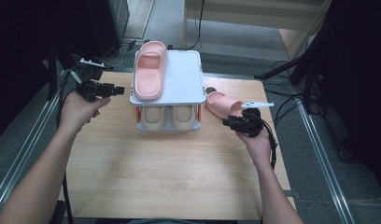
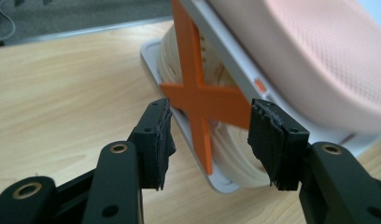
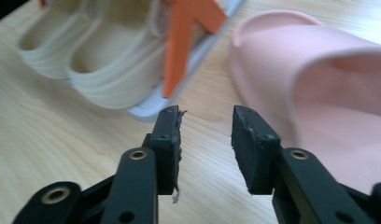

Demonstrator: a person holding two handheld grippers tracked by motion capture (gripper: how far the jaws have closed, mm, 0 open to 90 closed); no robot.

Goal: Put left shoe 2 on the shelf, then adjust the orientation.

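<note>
A white two-tier shoe rack (image 1: pixel 184 79) with orange cross braces stands at the back middle of the wooden table (image 1: pixel 156 177). One pink slipper (image 1: pixel 150 70) lies on the left half of its top shelf. Two beige slippers (image 1: pixel 167 117) sit side by side on the lower shelf. A second pink slipper (image 1: pixel 220 102) lies on the table just right of the rack. My left gripper (image 1: pixel 118 89) hovers left of the rack, open, facing the orange brace (image 2: pixel 198 93). My right gripper (image 1: pixel 226 122) stands open, beside and just short of the slipper (image 3: pixel 328 79) on the table, nothing between its pads.
The right half of the rack's top shelf (image 1: pixel 186 70) is bare. Metal rails (image 1: pixel 319 154) run along both sides of the table. Cables and dark stands (image 1: pixel 291 70) lie on the floor behind and to the right.
</note>
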